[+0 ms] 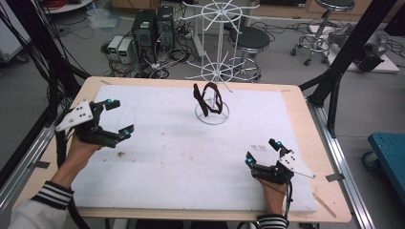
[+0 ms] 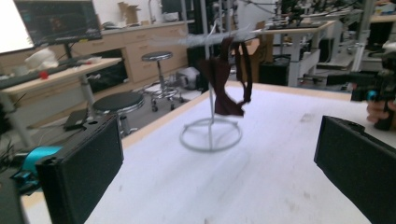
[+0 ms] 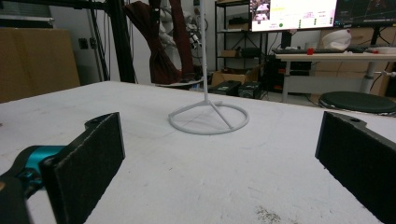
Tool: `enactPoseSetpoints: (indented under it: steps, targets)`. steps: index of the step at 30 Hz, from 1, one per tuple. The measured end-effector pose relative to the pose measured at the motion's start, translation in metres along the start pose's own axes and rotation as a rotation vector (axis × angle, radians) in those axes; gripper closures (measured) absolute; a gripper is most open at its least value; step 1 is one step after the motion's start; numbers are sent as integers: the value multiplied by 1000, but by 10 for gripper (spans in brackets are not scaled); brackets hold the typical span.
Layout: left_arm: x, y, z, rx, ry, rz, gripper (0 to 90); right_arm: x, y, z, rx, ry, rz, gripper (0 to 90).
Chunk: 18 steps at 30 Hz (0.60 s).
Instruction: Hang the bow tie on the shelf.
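A pale wooden counter carries a broad white foam sheet, scuffed and speckled with small dark marks, most plainly near its left side. Around it stand black metal frame posts, and the grey floor beyond the far edge is crowded with black computer towers, tangled cables, and round black stools on chrome bases. A blue cart sits off to the right. In the gripper views the room runs back to wooden workbenches, shelving and lit monitors. Toward the far middle of the sheet stands a white wire display stand with a ring base and spoked tiers rising above it; a dark maroon fabric strap hangs from it in loops, dangling just above the ring base. No bins or trays sit on the sheet. At the left, a hand holds the left gripper above the sheet, its jaws spread wide with nothing between them. At the near right, the right gripper rests low close to the sheet, jaws likewise parted and empty, both well apart from the stand. Striped sleeves show at the near edge.
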<state>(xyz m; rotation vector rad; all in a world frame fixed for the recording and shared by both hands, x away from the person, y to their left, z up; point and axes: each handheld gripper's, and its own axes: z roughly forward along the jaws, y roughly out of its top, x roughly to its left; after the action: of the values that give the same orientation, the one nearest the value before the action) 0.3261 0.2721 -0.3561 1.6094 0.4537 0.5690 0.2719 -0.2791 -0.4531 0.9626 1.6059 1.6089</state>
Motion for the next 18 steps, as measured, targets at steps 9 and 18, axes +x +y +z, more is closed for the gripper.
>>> enactPoseSetpoints:
  steps: [9,18]
  targets:
    - [-17,-53,-31,1,108,-37,17,0,0,0,2,-2,3,6]
    - [-28,-84,-40,-7,150,-42,17,0,0,0,3,-2,6,6]
